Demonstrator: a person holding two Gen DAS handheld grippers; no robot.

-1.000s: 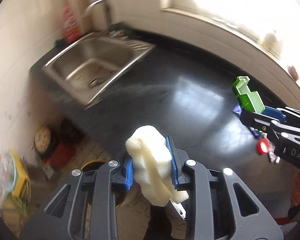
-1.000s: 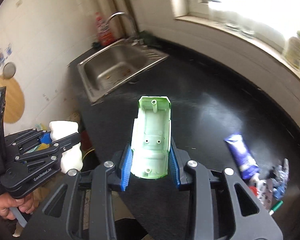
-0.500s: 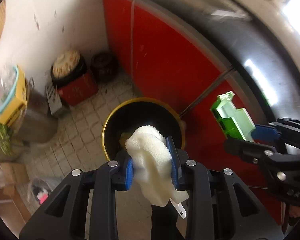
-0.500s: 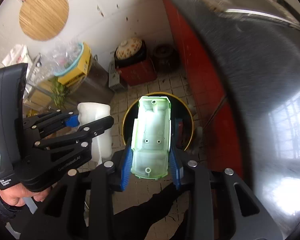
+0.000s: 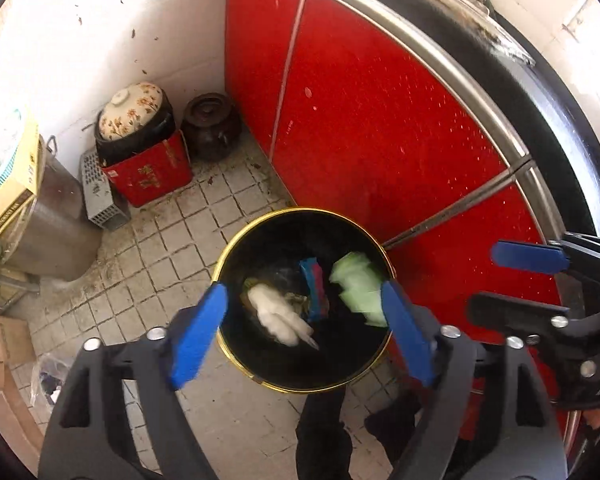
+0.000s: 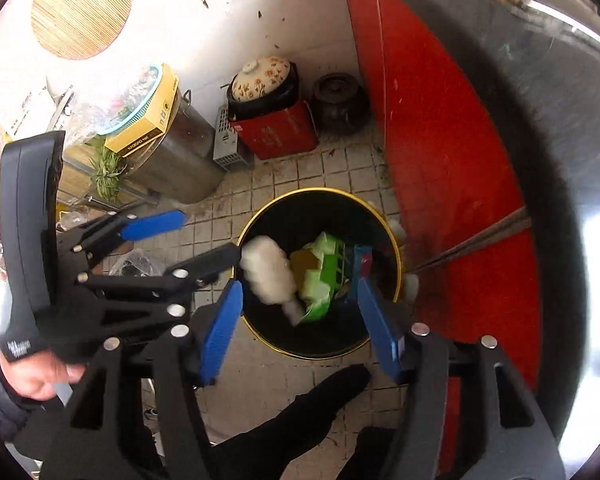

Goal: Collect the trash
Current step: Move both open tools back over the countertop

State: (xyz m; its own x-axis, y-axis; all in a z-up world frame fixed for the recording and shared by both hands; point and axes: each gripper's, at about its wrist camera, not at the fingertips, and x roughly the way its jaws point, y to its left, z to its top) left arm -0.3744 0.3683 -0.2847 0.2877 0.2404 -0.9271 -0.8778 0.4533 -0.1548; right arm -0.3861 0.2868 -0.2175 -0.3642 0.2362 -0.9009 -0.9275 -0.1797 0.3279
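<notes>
A black trash bin with a gold rim [image 5: 236,244] [image 6: 260,220] stands on the tiled floor below both grippers. My left gripper [image 5: 304,320] is over it, its jaws opening, nothing between the pads. The white foam piece [image 5: 278,316] [image 6: 268,270] is blurred, falling into the bin. My right gripper [image 6: 298,324] hangs beside it, jaws opening too, free of the green plastic casing [image 5: 358,290] [image 6: 324,276], which drops into the bin. In the right wrist view the left gripper [image 6: 196,236] shows at the left, held by a hand [image 6: 32,372].
Red cabinet doors [image 5: 372,128] stand right behind the bin, under the dark counter edge [image 5: 572,112]. A flowered pot on a red box [image 5: 148,164], a dark jar [image 5: 210,126], a steel pot [image 5: 48,216] and a grey crate [image 5: 100,196] line the wall. Colourful wrappers [image 5: 314,290] lie in the bin.
Both grippers swung from over the counter down to above the bin. Both then opened, and the foam piece and the green casing left the pads and fall into the bin.
</notes>
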